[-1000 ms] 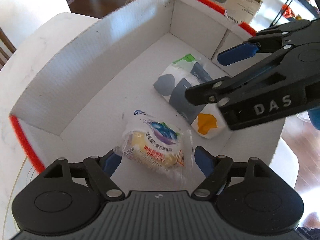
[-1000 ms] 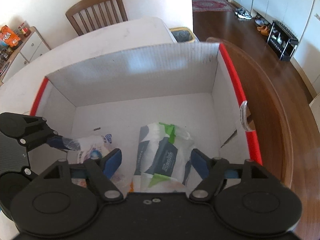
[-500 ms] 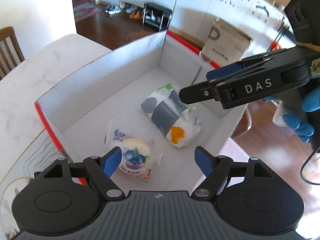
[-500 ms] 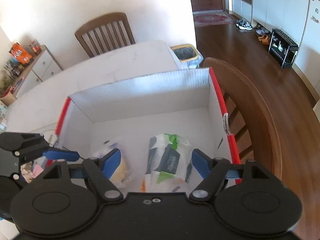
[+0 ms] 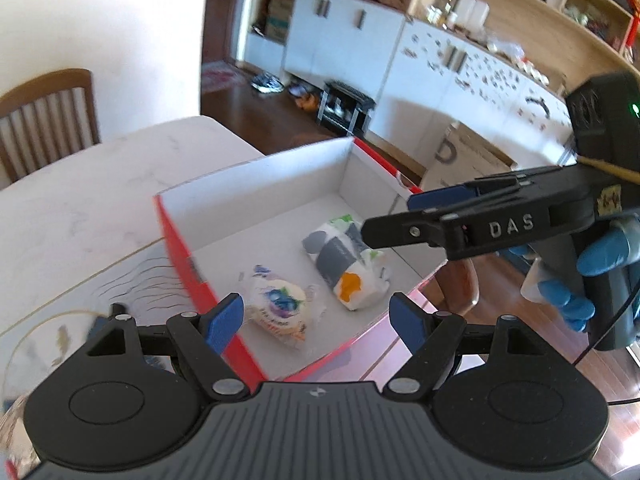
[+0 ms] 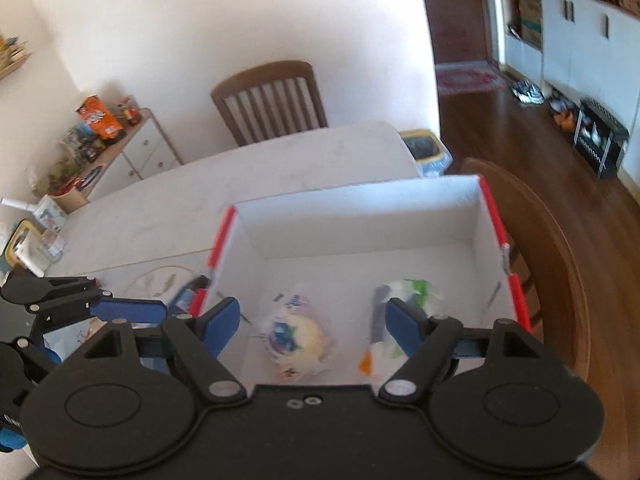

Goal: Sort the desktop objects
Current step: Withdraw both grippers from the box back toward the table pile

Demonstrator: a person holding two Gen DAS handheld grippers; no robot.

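A white cardboard box with red edges (image 5: 256,196) (image 6: 360,216) stands on the white table. Inside lie a wrapped bun with a blue and yellow label (image 5: 280,308) (image 6: 292,334) and a white, grey and green tissue pack (image 5: 344,264) (image 6: 404,304). My left gripper (image 5: 316,318) is open and empty, high above the box's near corner. My right gripper (image 6: 312,320) is open and empty, above the box's near side. It also shows from the side in the left wrist view (image 5: 436,208). The left gripper shows at the left of the right wrist view (image 6: 100,304).
A wooden chair (image 6: 272,100) stands at the table's far side, another (image 6: 560,280) to the right of the box. A placemat with line drawings (image 5: 80,280) lies left of the box. Small items (image 6: 36,224) sit at the table's left end.
Both grippers have risen and drawn back from the box, open and empty. The bun and the tissue pack stay on the box floor.
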